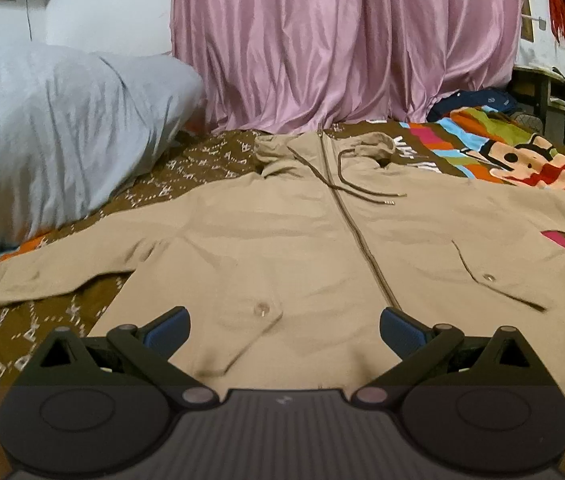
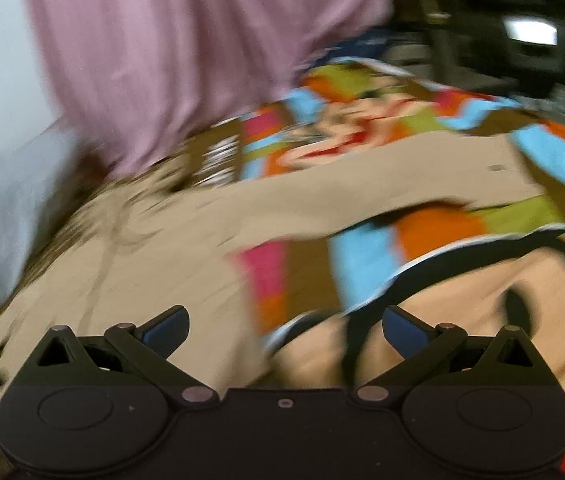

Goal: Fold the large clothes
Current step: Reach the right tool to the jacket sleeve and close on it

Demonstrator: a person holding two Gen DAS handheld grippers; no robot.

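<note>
Bedspread borders the flat jacket; both grippers gape empty.

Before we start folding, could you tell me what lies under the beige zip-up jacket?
The beige zip-up jacket lies spread flat on a brown, brightly patterned bedspread, visible all round it. Whatever is under the jacket's body is covered.

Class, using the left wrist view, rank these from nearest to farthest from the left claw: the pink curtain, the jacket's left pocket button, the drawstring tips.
1. Pocket button, just ahead of the left claw.
2. Drawstring tips, mid-jacket, right of the zipper.
3. Pink curtain, behind the bed.
</note>
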